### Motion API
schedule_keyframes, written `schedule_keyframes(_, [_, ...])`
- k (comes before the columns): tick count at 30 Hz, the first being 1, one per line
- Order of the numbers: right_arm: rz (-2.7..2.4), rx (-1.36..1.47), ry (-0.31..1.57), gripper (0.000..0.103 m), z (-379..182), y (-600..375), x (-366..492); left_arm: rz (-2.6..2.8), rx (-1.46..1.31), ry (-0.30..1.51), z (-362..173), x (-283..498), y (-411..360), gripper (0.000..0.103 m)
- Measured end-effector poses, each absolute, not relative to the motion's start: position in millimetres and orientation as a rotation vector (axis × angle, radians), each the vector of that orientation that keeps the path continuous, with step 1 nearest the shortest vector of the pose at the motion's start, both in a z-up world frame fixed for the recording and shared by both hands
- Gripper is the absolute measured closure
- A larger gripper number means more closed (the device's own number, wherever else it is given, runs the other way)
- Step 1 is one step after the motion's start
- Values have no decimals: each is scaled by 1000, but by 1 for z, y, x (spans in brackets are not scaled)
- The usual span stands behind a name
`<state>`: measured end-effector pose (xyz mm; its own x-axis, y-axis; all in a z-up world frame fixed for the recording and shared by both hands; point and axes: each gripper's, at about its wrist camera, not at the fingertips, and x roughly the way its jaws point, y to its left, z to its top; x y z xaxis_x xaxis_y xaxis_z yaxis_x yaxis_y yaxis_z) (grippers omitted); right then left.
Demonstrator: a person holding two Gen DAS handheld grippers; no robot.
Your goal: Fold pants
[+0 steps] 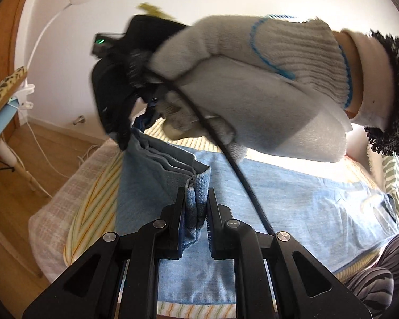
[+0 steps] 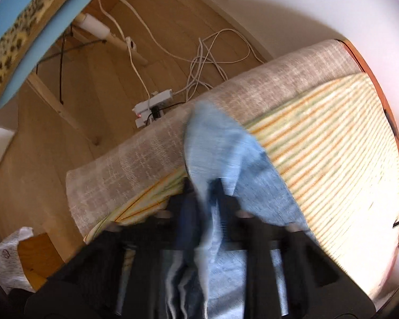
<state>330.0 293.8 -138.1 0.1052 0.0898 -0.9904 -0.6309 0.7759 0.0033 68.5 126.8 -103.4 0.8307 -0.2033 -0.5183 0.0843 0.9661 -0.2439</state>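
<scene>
Left hand-held gripper (image 1: 195,199) pinches the stacked hem of the light-blue pants (image 1: 292,207); right hand-held gripper (image 2: 207,199) clamps the same edge, lifted above the bed (image 2: 319,138). Carrying both corners level toward the waistband should keep the fold square, layers aligned.

Right gripper (image 2: 207,186): black, blurred, at the bottom edge of the view, jaws closed on a bunched fold of cloth.
Pants (image 2: 226,143): light blue, rising from the jaws and draping over the near edge of the bed.
Bed (image 2: 332,143): striped sheet in yellow, green and white; grey woven cover along its side edge.
Wooden floor (image 2: 93,85): power strip (image 2: 153,106) just beside the bed's side edge, white cables (image 2: 212,53) tangled near it.
Leopard-print cushion (image 2: 18,40): on a blue surface, top left corner.
White bag (image 2: 8,255): lower left.
</scene>
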Motion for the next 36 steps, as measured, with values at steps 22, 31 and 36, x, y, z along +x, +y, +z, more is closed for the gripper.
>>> schedule_keyframes(22, [465, 155, 1191, 94, -18, -6, 287, -543, -198, 550, -37, 44, -17, 92])
schedule_keyframes(31, [337, 253, 1178, 94, -27, -123, 246, -698, -148, 626, -41, 41, -97, 92])
schedule_keyframes(36, [279, 305, 1163, 94, -30, -182, 227, -772, -144, 652, -37, 38, -127, 92])
